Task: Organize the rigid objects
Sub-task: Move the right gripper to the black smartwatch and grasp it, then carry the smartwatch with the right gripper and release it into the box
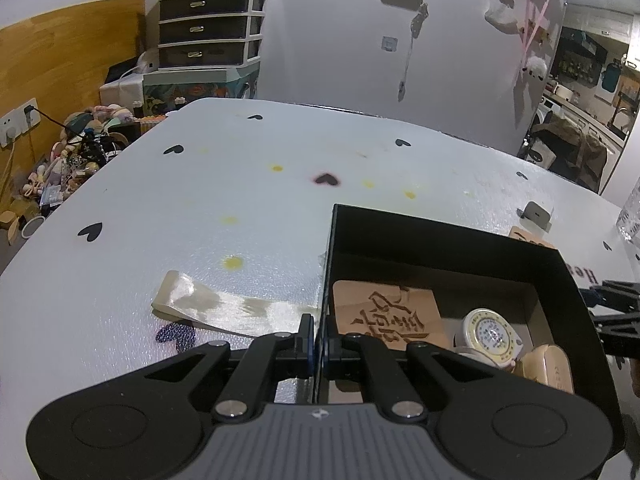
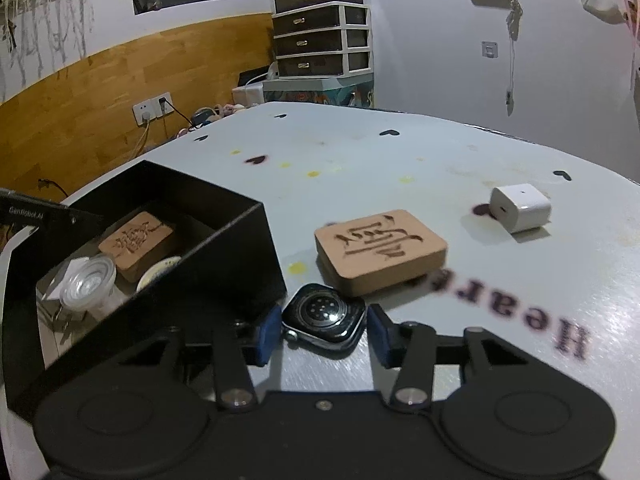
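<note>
A black open box [image 1: 448,240] [image 2: 224,256] sits on the white table. My left gripper [image 1: 319,346] is shut on the box's left wall. Inside lie a carved wooden block [image 1: 386,312] [image 2: 136,238], a round tin [image 1: 488,334] and a clear plastic cup [image 2: 88,288]. My right gripper [image 2: 322,334] is open, its blue pads [image 2: 267,334] on either side of a dark smartwatch body [image 2: 324,318] lying face down on the table; there are small gaps at both sides. A second carved wooden block [image 2: 380,254] lies just beyond the watch, and a white charger cube [image 2: 520,206] farther right.
A folded strip of glossy tape [image 1: 224,306] lies left of the box. A clear glass [image 1: 632,216] stands at the right table edge. A drawer unit [image 2: 320,44] and floor clutter [image 1: 76,160] lie beyond the table's far left.
</note>
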A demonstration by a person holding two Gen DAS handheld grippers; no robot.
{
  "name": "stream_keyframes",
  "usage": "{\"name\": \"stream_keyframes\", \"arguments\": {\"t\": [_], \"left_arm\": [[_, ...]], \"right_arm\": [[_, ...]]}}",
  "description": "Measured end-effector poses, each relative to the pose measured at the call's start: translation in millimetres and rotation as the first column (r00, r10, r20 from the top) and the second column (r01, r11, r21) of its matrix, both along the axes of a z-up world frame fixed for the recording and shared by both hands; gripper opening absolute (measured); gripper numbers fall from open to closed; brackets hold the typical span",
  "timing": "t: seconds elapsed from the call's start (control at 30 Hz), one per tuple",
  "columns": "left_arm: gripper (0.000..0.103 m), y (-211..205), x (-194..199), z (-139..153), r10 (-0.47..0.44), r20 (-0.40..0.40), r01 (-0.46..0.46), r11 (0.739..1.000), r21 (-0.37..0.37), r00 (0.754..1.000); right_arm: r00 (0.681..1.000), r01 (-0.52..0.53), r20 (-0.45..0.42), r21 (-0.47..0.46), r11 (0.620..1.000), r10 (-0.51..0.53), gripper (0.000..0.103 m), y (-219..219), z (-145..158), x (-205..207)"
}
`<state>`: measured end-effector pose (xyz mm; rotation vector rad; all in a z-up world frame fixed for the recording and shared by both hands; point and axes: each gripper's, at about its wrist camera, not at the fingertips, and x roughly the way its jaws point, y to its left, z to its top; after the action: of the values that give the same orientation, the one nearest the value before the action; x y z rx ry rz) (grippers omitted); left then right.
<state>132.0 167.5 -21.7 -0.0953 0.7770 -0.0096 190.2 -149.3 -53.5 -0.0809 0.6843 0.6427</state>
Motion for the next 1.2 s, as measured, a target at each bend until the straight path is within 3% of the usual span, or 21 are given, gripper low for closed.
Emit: {"name": "stream_keyframes", "arguments": {"t": [0.23, 0.4, 0.5, 0.6, 0.73, 1.2], "left_arm": [[0.004, 0.8, 0.0, 0.0, 0.005, 0.002, -0.005, 1.000, -0.003, 1.000], [0.004, -0.3, 0.4, 0.2, 0.009, 0.003, -0.009, 1.000, 0.004, 1.000], [0.004, -1.6, -0.1, -0.3, 0.012, 0.006, -0.012, 1.000, 0.007, 1.000], [0.004, -1.7, -0.1, -0.5, 0.012, 0.007, -0.012, 1.000, 0.007, 1.000], [0.004, -1.3, -0.5, -0.7, 0.008, 0.010, -0.008, 1.000, 0.005, 1.000], [0.003, 0.4, 1.9, 0.5, -0.022, -0.002, 0.022, 1.000, 0.008, 1.000]], "right_arm": [[1.000, 0.029, -0.006, -0.005, 1.000, -0.029, 0.049, -28.1, 0.3, -14.4], [0.998, 0.057, 0.005, -0.020, 0.998, -0.057, 0.067, -25.7, -2.1, -19.1], [0.997, 0.076, 0.029, -0.058, 0.995, -0.074, 0.069, -13.8, -3.4, -20.4], [0.994, 0.105, 0.044, -0.081, 0.991, -0.102, 0.068, -6.5, -4.0, -20.7], [0.990, 0.130, 0.055, -0.077, 0.988, -0.126, 0.051, -8.4, -3.6, -20.2], [0.990, 0.139, 0.035, -0.023, 0.990, -0.138, 0.050, -18.9, 15.8, -24.5]]}}
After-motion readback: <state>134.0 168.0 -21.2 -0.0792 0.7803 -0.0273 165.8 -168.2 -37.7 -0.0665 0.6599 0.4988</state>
